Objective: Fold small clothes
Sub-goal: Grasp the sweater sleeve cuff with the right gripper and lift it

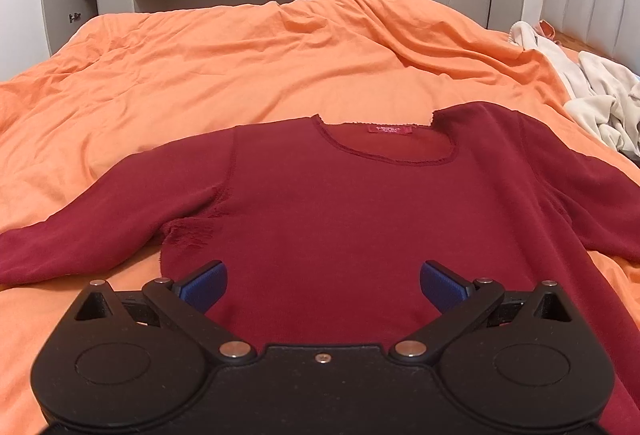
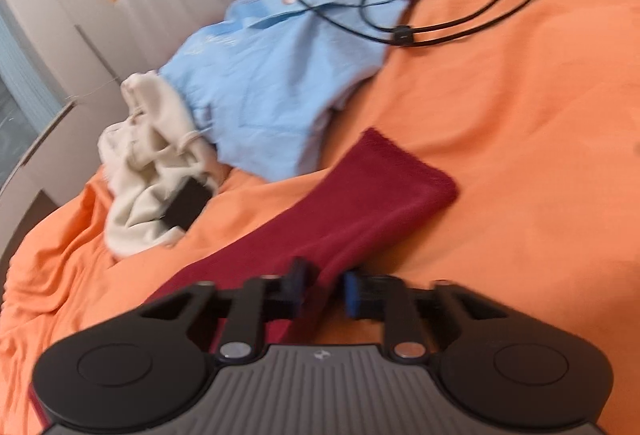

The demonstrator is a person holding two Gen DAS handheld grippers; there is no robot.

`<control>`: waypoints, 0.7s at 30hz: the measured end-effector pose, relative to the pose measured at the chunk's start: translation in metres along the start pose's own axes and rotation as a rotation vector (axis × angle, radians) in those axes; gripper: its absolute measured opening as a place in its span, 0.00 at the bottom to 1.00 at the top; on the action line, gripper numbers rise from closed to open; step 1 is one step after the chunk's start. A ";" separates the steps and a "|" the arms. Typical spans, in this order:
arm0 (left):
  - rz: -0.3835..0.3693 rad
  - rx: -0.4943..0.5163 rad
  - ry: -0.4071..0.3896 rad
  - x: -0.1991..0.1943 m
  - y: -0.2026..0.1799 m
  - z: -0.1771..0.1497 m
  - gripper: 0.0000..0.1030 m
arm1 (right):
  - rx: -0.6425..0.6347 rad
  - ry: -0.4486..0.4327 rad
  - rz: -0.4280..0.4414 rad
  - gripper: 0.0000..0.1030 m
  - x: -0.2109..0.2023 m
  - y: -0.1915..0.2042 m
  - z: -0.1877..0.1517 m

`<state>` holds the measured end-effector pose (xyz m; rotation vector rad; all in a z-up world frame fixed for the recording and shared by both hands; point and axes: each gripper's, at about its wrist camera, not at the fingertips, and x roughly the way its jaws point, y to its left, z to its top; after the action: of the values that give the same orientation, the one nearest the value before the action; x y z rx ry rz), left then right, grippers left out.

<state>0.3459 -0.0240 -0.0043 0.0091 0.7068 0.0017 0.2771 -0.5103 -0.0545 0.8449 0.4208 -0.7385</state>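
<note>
Lying flat, fuzzy maroon shirt (image 1: 340,203), left hand-held gripper (image 1: 323,285) wide, right hand-held gripper (image 2: 325,291) pinching its sleeve (image 2: 352,211)

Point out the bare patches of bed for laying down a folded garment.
Bare orange sheet lies beyond the dark red long-sleeved top's neckline, toward the grey cabinets. It is crowded near the headboard: cream garment, light blue garment, black cable.

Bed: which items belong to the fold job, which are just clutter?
In the job:
- dark red long-sleeve top, spread flat
- its sleeve, between the right gripper fingers
- left gripper, open above the hem

Lying about:
- light blue garment
- cream garment
- black cable
- small black box
</note>
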 end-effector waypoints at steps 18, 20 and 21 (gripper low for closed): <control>0.080 -0.215 -0.084 -0.037 0.086 0.045 1.00 | -0.802 -0.331 0.454 0.06 -0.114 0.227 -0.072; 0.103 -0.264 -0.092 -0.041 0.102 0.049 1.00 | -0.948 -0.347 0.546 0.06 -0.128 0.259 -0.103; 0.109 -0.287 -0.095 -0.043 0.109 0.050 0.99 | -1.035 -0.358 0.579 0.06 -0.135 0.273 -0.122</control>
<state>0.3458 0.0843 0.0632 -0.2255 0.6053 0.2062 0.3792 -0.2363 0.0950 -0.1632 0.1674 -0.0587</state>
